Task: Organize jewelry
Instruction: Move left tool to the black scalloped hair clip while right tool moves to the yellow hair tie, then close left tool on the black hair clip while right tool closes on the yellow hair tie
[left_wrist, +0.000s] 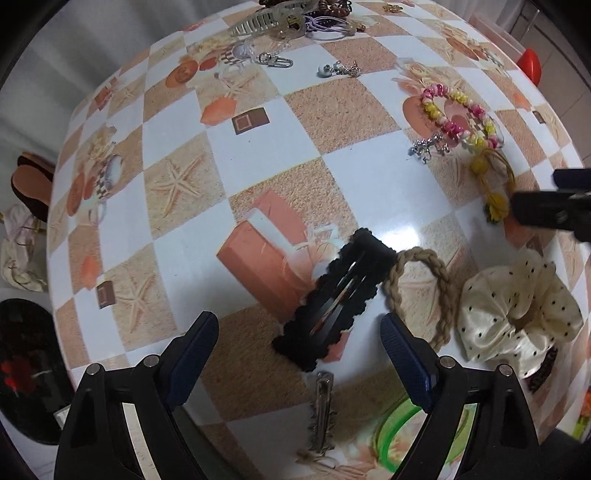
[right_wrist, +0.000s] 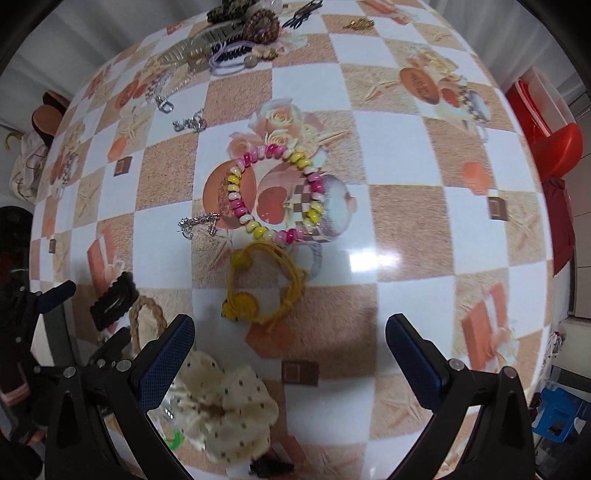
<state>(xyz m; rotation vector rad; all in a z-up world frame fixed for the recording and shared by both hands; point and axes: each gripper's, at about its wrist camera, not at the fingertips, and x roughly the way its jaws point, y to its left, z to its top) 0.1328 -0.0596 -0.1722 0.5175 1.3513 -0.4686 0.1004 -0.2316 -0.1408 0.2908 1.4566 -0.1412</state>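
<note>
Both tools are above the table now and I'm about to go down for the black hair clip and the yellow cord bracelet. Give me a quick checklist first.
1. Left tool open, nothing held: ok.
2. Black hair clip lined up between the left tool's fingers: ok.
3. Hair clip free of neighbours: not ok, the braided hair tie lies against its end.
4. Right tool open, nothing held: ok.
5. Yellow cord bracelet in line ahead of the right tool: ok.
6. Yellow bracelet separate from the bead bracelet: cannot tell, they meet at the edge.
</note>
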